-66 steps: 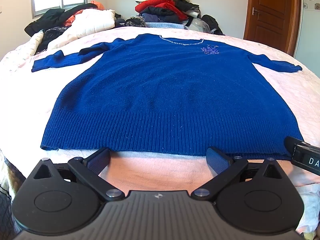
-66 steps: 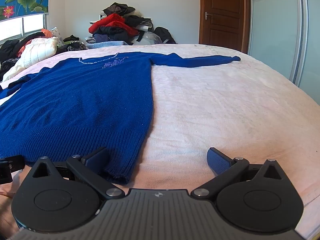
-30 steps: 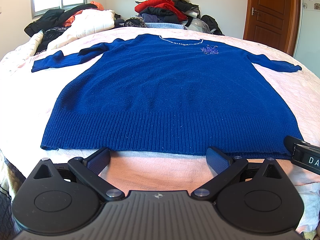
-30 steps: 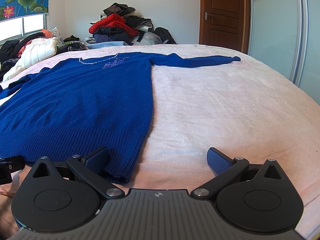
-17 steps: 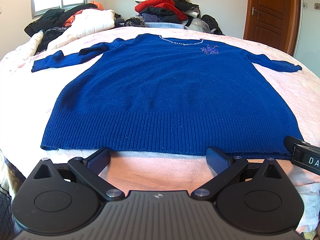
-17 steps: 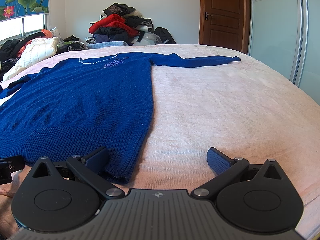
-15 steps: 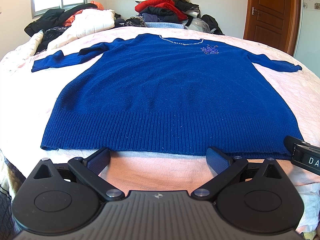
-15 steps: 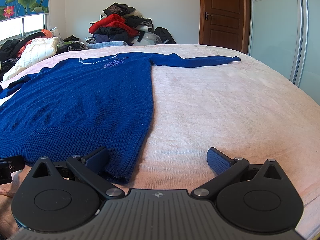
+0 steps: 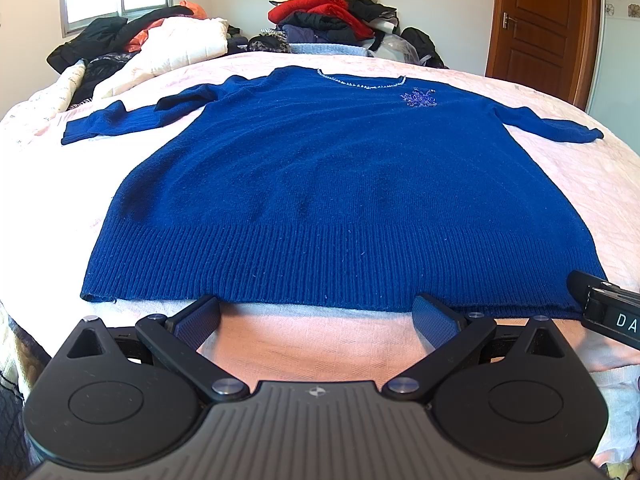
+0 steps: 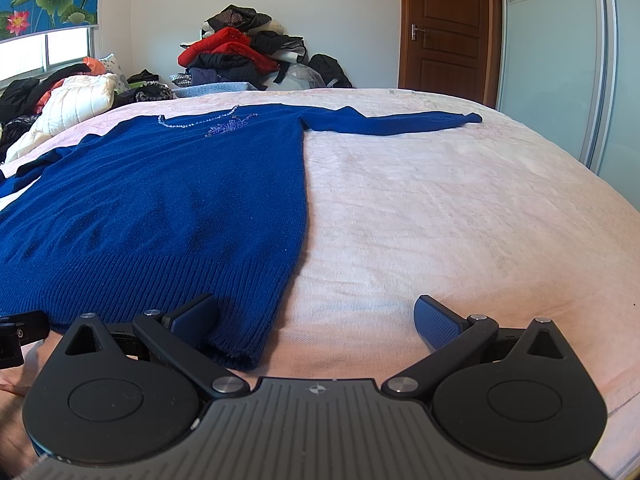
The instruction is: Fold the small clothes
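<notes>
A dark blue knit sweater (image 9: 328, 184) lies flat, front up, on the pink bedspread (image 9: 312, 344), sleeves spread out to both sides. My left gripper (image 9: 316, 316) is open and empty, just short of the middle of the ribbed hem. My right gripper (image 10: 316, 320) is open and empty at the hem's right corner; its left finger (image 10: 196, 316) rests by the sweater (image 10: 160, 208), its right finger over bare bedspread (image 10: 460, 220). The right sleeve (image 10: 392, 122) stretches out to the right. The right gripper's edge shows at the right of the left wrist view (image 9: 604, 312).
A heap of red and dark clothes (image 9: 332, 12) is piled beyond the bed's far edge. A white quilted jacket and dark garments (image 9: 160, 48) lie at the far left. A brown door (image 10: 448, 24) and a sliding wardrobe panel (image 10: 560, 60) stand to the right.
</notes>
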Demonstrator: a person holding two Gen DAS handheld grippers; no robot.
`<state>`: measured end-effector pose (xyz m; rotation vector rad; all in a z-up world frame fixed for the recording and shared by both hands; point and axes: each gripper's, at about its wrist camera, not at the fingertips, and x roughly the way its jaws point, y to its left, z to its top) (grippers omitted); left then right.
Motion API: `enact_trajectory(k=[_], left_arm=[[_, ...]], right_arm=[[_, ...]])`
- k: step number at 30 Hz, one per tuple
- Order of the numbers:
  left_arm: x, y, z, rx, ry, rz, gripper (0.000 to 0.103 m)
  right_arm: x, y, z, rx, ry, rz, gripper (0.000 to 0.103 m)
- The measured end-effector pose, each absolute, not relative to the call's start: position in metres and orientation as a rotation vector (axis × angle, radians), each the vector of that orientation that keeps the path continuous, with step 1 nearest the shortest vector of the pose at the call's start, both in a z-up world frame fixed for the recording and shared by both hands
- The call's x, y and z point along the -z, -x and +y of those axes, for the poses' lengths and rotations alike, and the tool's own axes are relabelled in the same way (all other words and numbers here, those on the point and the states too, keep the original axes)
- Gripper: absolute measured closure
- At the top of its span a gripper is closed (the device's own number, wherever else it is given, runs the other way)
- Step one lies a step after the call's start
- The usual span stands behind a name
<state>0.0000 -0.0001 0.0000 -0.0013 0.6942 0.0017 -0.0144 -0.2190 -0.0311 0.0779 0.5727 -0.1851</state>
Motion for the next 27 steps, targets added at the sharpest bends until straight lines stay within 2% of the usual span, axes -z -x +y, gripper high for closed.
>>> enact_trajectory(k=[10, 12, 16, 19, 23, 27], left_arm=[[-0.003, 0.003, 0.004, 0.005, -0.016, 0.688, 0.0], [-0.018, 0.011, 0.004, 0.003, -0.041, 0.602, 0.0], [-0.054, 0.025, 0.004, 0.039, -0.132, 0.394, 0.0], [-0.079, 0.015, 0.008, 0.059, -0.144, 0.332, 0.0], [-0.099, -0.013, 0.019, 0.041, -0.077, 0.314, 0.0], [-0.091, -0.058, 0.026, 0.011, -0.014, 0.384, 0.0]], right_arm=[[0.028, 0.015, -0.22, 0.182, -0.068, 0.584, 0.0], [0.017, 0.015, -0.222, 0.174, -0.059, 0.584, 0.001], [-0.016, 0.019, -0.227, 0.174, 0.032, 0.407, 0.0], [-0.041, 0.0, -0.24, 0.159, 0.083, 0.369, 0.0], [-0.068, -0.04, -0.285, 0.062, -0.046, 0.386, 0.0], [-0.078, -0.1, -0.351, 0.043, -0.262, 0.442, 0.0]])
